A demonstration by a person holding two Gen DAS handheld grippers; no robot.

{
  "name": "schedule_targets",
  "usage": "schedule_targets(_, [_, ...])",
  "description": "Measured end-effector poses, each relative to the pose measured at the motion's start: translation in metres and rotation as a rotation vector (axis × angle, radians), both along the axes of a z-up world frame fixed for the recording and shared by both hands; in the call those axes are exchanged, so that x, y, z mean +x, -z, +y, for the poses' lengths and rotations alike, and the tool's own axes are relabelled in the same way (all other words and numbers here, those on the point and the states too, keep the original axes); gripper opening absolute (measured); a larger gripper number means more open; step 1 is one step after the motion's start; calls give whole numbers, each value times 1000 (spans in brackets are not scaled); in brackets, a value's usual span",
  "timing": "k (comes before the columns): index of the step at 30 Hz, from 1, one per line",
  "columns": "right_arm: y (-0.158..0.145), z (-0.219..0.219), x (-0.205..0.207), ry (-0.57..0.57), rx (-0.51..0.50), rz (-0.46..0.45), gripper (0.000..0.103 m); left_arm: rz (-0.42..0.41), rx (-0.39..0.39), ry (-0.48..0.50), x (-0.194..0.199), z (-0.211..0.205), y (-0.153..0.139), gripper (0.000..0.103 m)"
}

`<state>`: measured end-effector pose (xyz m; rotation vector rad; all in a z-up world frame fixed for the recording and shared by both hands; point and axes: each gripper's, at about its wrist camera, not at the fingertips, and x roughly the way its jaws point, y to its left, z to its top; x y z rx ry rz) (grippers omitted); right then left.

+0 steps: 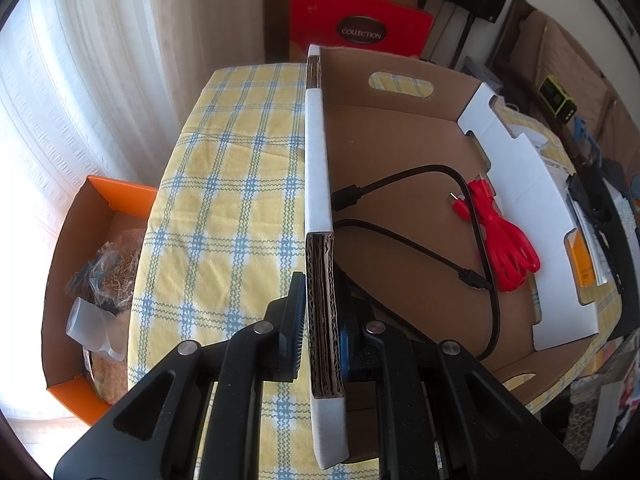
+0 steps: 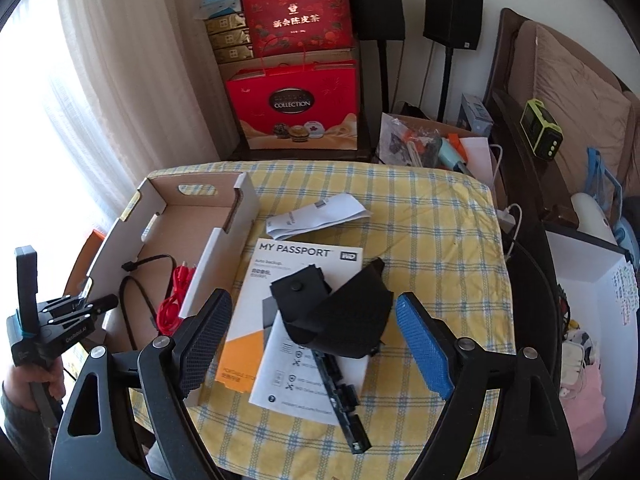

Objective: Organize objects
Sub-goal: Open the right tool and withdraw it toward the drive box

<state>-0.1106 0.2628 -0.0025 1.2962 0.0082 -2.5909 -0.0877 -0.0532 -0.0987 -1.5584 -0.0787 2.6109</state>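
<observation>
A shallow cardboard box (image 1: 400, 128) (image 2: 200, 216) sits on the checked tablecloth (image 1: 224, 184). Inside lie a black cable (image 1: 416, 172) and a red coiled cable (image 1: 504, 240) (image 2: 172, 304). My left gripper (image 1: 322, 328) is shut on the box's left wall (image 1: 318, 160); it also shows in the right wrist view (image 2: 86, 308). My right gripper (image 2: 314, 332) is open above a black pouch (image 2: 332, 312). The pouch lies on a white "My Passport" box (image 2: 280, 280), a leaflet (image 2: 280, 380) and a black strip (image 2: 344, 408).
A folded paper slip (image 2: 320, 216) lies beyond the white box. An orange box (image 1: 92, 264) of clutter stands left of the table. Red gift bags (image 2: 296, 112), speakers (image 2: 452, 12), a bin of odds (image 2: 432, 144) and a sofa (image 2: 568, 92) surround the table.
</observation>
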Motion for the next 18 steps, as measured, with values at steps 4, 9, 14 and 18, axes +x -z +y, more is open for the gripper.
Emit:
schedule_targets(4, [3, 23, -5, 27, -41, -14, 85, -1, 1, -1, 0, 0, 0, 12])
schedule_targets(9, [14, 30, -10, 27, -59, -45, 83, -1, 0, -1, 0, 0, 0, 12])
schedule_targets(14, [29, 26, -15, 23, -82, -80, 80, -1, -1, -1, 0, 0, 0, 12])
schedule_targets(18, [35, 22, -16, 15, -83, -96, 76, -2, -1, -1, 1, 0, 0, 12])
